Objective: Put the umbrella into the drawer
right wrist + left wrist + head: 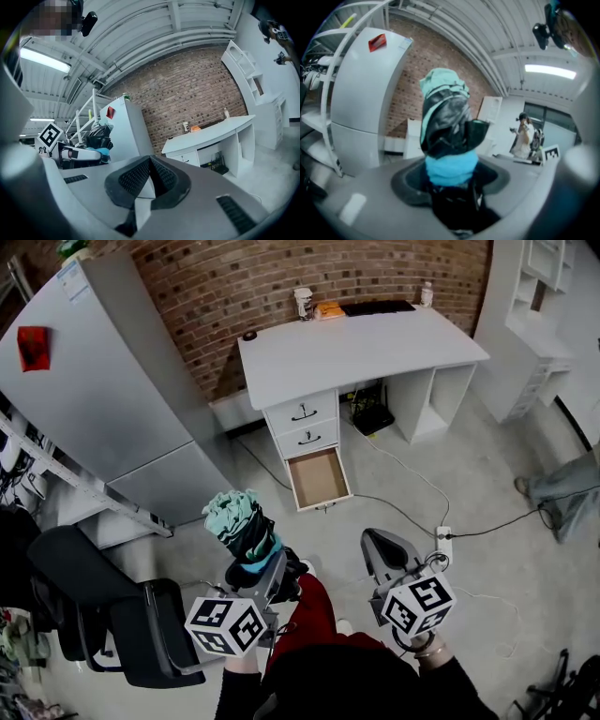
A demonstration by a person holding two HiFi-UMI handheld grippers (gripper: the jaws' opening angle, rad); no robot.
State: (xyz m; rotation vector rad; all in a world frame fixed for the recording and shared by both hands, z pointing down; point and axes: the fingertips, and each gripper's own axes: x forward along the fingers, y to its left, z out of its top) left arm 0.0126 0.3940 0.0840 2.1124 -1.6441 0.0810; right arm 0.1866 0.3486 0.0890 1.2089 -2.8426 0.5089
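Teal folded umbrella (pixel 242 524) sits clamped in the left gripper (pixel 258 561) for carrying; right gripper (pixel 382 547) is closed, empty. Bottom drawer (pixel 319 478) stands open ahead, ready.

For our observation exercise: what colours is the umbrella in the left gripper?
The umbrella is mint green, black and blue; clearest in the left gripper view.

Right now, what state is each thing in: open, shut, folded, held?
umbrella: folded up, held in the left hand-held gripper.
left hand-held gripper: shut on the umbrella.
right hand-held gripper: jaws together, holding nothing.
bottom drawer: pulled open, looks empty.
middle drawer: shut.
top drawer: shut.
fridge: both doors shut.
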